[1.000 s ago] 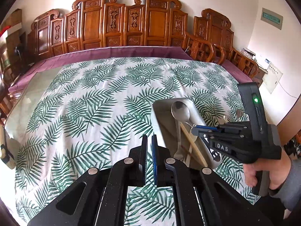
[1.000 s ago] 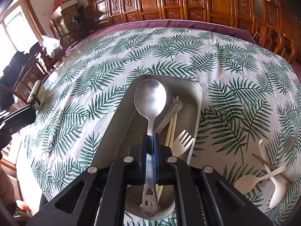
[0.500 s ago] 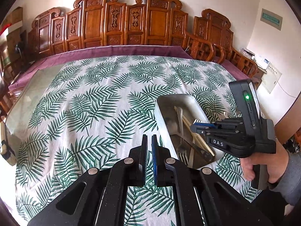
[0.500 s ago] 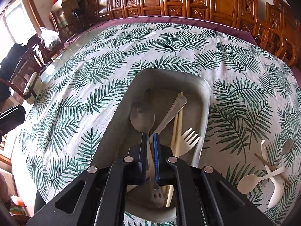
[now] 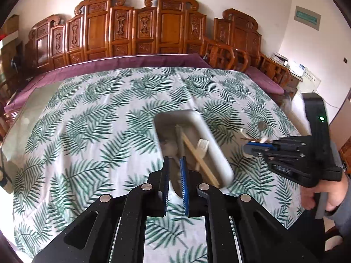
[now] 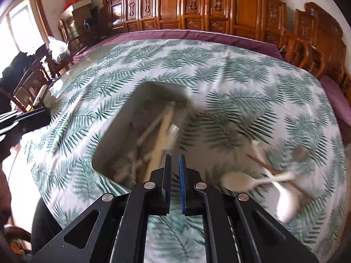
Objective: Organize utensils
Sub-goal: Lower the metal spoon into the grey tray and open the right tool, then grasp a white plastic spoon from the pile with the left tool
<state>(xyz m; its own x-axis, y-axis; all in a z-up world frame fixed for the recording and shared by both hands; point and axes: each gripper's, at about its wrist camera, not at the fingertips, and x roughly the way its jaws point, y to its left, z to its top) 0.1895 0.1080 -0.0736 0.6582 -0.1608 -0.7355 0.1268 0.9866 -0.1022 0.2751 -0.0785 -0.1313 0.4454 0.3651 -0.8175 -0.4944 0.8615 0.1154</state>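
Observation:
A grey metal tray point(image 5: 216, 144) point(image 6: 118, 135) sits on the palm-leaf tablecloth and holds a metal spoon, chopsticks point(image 5: 198, 156) and a white fork point(image 5: 203, 145). My left gripper point(image 5: 174, 164) hovers over the tray's near end, jaws slightly apart and empty. My right gripper point(image 6: 174, 162) point(image 5: 252, 149) is slightly open and empty, right of the tray. White plastic spoons point(image 6: 237, 182) and a chopstick point(image 6: 276, 173) lie loose on the cloth to its right.
Carved wooden chairs point(image 5: 140, 28) line the far side of the table. A purple cloth border point(image 5: 122, 62) runs along the far edge. Boxes and a bag point(image 6: 57, 48) stand at the far left.
My right gripper let go of the metal spoon, which now lies in the tray, and swung right toward the loose spoons. My left gripper opened slightly and shifted toward the tray.

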